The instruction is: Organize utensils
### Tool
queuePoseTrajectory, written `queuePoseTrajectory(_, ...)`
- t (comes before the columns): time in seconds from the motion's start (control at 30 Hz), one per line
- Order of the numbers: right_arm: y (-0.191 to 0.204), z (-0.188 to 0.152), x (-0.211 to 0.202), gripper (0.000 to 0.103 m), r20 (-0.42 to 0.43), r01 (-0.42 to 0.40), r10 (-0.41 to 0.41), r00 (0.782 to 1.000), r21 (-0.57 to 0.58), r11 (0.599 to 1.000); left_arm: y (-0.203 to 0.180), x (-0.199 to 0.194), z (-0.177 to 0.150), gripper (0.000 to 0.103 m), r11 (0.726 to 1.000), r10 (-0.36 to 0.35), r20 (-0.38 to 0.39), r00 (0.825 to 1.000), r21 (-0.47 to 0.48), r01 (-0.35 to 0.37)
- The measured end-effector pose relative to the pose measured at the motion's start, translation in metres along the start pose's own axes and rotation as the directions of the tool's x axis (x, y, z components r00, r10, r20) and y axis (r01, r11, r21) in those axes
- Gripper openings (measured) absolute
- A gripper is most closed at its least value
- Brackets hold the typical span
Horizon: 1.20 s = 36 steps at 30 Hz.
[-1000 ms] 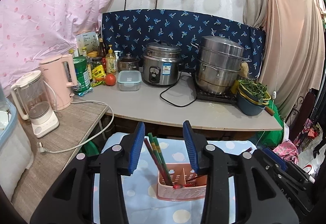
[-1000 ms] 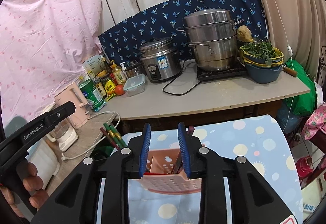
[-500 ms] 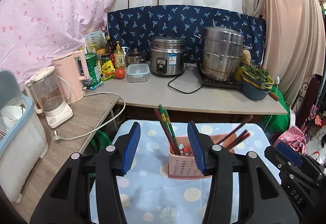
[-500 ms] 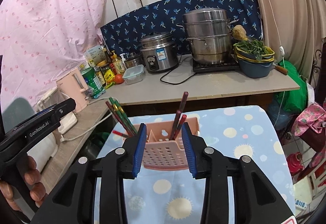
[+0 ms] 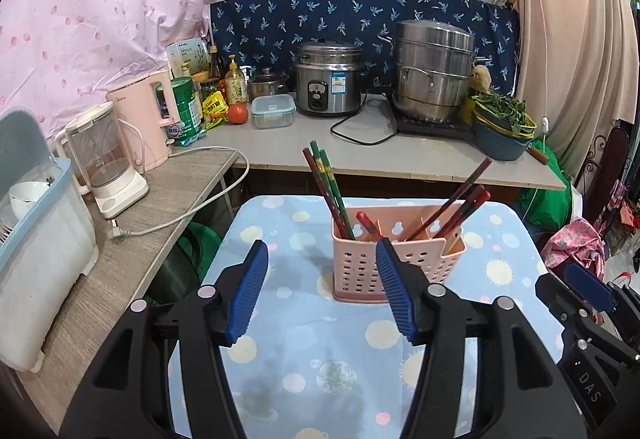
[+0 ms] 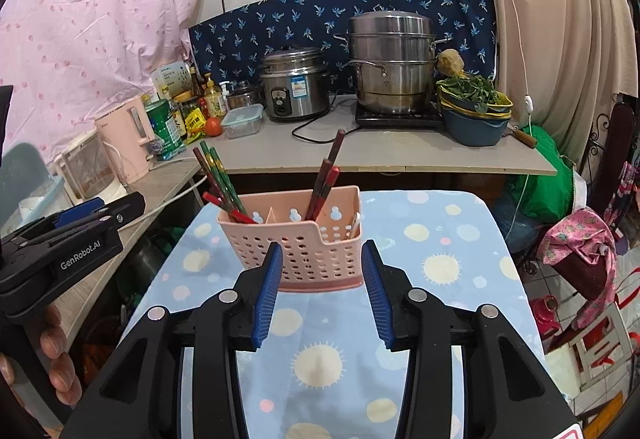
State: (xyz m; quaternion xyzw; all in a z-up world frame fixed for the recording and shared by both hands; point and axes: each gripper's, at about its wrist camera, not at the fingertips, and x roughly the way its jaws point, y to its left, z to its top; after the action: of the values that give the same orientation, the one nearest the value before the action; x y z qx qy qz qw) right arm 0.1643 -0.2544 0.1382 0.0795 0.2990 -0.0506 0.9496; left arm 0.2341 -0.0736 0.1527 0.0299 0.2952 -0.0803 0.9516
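"GenRobot.AI" on left tongs (image 6: 80, 215)

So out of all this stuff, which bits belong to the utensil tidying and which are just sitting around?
Part of the job:
pink basket
green chopsticks
dark red chopsticks
left gripper, open
right gripper, open

Just lying about:
rice cooker
steamer pot
tomato
pink kettle

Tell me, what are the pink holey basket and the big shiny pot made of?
The pink holey basket looks like matte moulded plastic: even colour, neat punched holes. The big shiny stacked pot looks like stainless steel: silvery and reflective.
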Motion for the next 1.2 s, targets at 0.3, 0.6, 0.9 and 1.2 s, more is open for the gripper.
queuePoseTrajectory(0.3, -0.005, -0.019, -0.003, 0.046, -0.026, -0.005, 0.005, 1.000, 0.014, 1.000, -0.006, -0.004, -0.022, 0.064, 0.999, 0.024, -0.014, 1.000, 0.025, -0.024)
queuePoseTrajectory(0.6, -0.008, -0.035, -0.005, 0.060, -0.040, 0.035, -0.034, 0.999, 0.023, 0.999, -0.008, -0.006, -0.042, 0.076, 0.999, 0.034, -0.031, 0.999, 0.041, -0.033)
queuePoseTrajectory(0.9, -0.008, -0.049, -0.005, 0.082, -0.051, 0.058, -0.058, 0.997, 0.005, 0.998, -0.006, -0.004, -0.058, 0.087, 0.998, 0.037, -0.060, 0.998, 0.043, -0.034)
queuePoseTrajectory(1.2, -0.005, -0.058, -0.001, 0.098, -0.065, 0.075, -0.077, 0.995, -0.029, 0.997, -0.006, -0.001, -0.070, 0.093, 0.998, 0.040, -0.086, 0.995, 0.047, -0.036)
